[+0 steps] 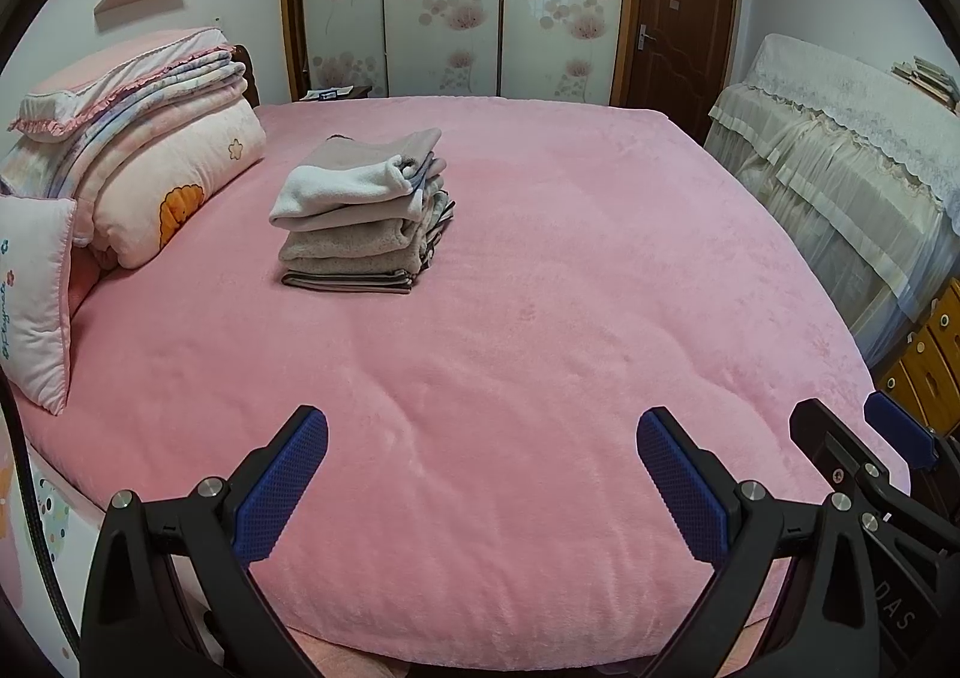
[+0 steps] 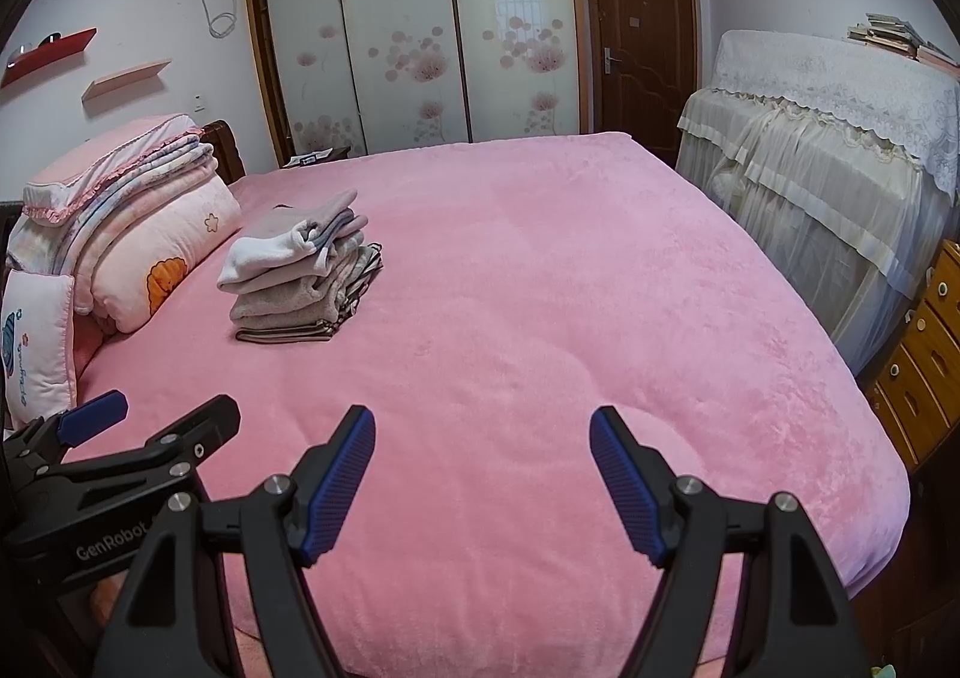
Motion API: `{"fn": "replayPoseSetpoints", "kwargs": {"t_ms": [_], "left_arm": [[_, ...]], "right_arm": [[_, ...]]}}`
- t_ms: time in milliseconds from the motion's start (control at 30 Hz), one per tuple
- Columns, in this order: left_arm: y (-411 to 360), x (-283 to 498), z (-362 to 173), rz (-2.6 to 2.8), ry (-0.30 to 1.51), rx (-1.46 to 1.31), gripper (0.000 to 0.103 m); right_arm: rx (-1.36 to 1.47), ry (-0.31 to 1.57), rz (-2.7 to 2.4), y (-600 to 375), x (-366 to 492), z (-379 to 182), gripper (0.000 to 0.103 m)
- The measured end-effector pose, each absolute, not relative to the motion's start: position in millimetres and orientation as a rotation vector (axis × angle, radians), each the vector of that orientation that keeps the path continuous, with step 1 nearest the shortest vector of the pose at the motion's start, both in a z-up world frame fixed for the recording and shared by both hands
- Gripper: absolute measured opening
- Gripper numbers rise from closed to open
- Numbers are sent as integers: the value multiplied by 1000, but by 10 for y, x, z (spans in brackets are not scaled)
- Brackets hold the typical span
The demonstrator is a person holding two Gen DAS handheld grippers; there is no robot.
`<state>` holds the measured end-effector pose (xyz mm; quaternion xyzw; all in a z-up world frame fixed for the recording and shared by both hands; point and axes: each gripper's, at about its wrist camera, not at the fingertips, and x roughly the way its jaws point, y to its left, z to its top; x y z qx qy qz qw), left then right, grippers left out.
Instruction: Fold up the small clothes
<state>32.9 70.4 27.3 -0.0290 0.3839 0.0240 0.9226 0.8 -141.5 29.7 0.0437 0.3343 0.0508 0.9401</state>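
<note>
I had both grippers out over the near edge of the bed (image 1: 540,270), side by side and clear of everything. My left gripper (image 1: 480,438) had its blue-padded fingers (image 1: 282,486) spread wide apart with nothing between them but pink blanket. My right gripper (image 2: 483,435) was the same story: fingers (image 2: 627,483) splayed, nothing held. In the left wrist view the right gripper poked in at the lower right corner; in the right wrist view the left one sat at the lower left, just beside mine.

The stack of folded clothes (image 1: 360,210) sat well apart from both grippers, toward the head end of the bed and nearer the far side than the near edge. A white fleece piece lay on top, grey-beige pieces under it, a dark-edged one at the bottom. Near it, at the head of the bed, was a pile of folded quilts (image 1: 156,138), with a pink pillow (image 1: 36,300) propped at the near corner of the head end.
</note>
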Motion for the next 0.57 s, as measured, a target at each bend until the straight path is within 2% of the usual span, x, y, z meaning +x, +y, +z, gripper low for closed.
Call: {"fn": "replayPoseSetpoints", "kwargs": {"t_ms": [567], "left_arm": [[781,402,215,37,805,-62,102]], "right_arm": [[88,686,103,-1448,37,275,75]]}}
